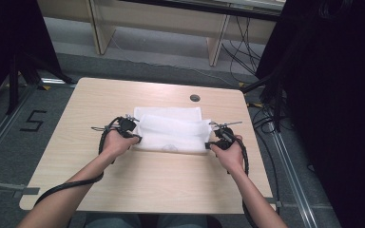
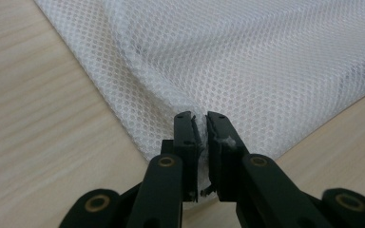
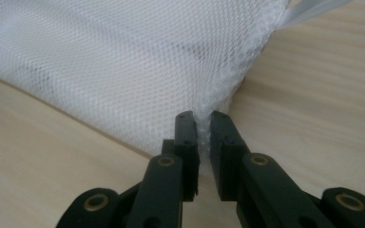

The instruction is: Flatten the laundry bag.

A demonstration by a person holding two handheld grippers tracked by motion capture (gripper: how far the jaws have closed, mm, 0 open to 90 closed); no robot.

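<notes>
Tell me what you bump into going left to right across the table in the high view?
Left tool, shut on the near left corner of the white mesh bag → the bag itself → right tool, shut on its near right corner. All of it sits on the wooden table.

Desk [image 1: 142, 185]: light wood-grain top with rounded corners, standing on a grey floor [image 1: 52, 109].
Grommet [image 1: 195, 98]: small round dark cable hole in the desk, near the far edge, right of the middle.
Mesh bag [image 1: 171, 129]: white netting, lying directly on the desk around its middle, a little toward the far side; its far edge stops just short of the grommet.
Bag's lie: mostly flat, with folds and a raised ridge near the corners on the person's side.
Bare desk: wide wood strip on the near side of the bag, narrower strips to its left and right.
</notes>
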